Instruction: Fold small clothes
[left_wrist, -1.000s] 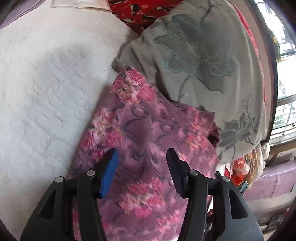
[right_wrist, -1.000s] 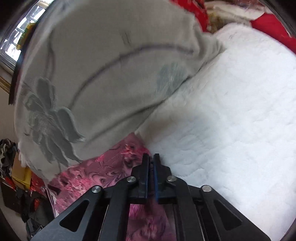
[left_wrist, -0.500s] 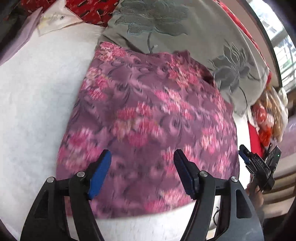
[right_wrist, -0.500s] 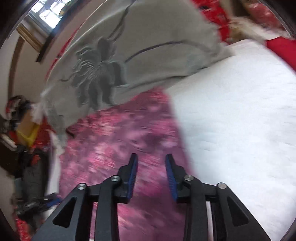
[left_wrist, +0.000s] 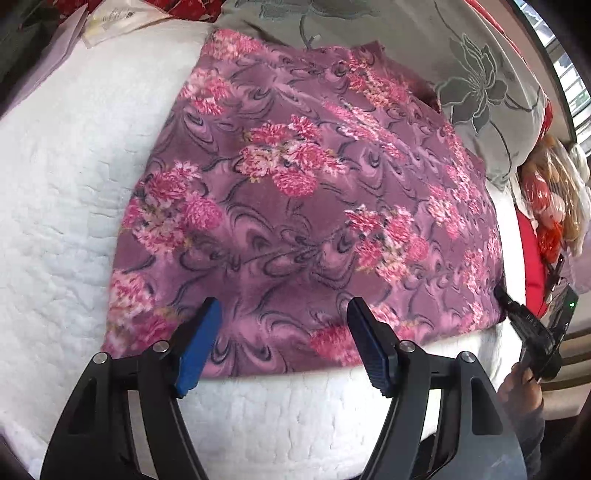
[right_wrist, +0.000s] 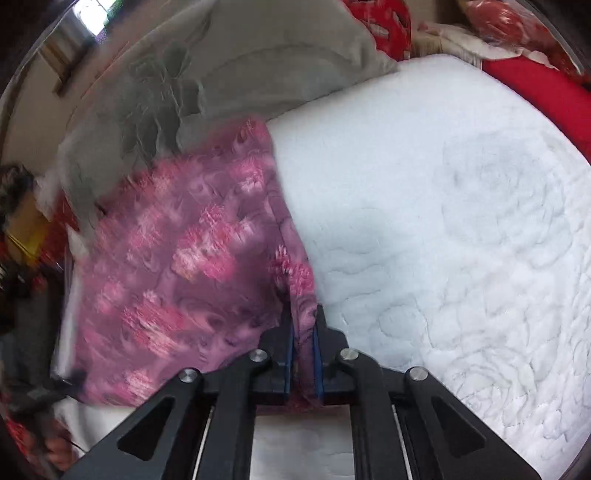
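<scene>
1. Purple floral garment (left_wrist: 306, 206) is lying spread flat on the white quilted bed (left_wrist: 55, 184), partly against a grey cushion (left_wrist: 480, 85).
2. I'm keeping my right gripper (right_wrist: 303, 343) with jaws clamped on its near corner.
3. My left gripper (left_wrist: 284, 343) is hovering, jaws wide, holding nothing.
4. I'm judging the fold is starting; next calls for pinching the opposite corner.
</scene>
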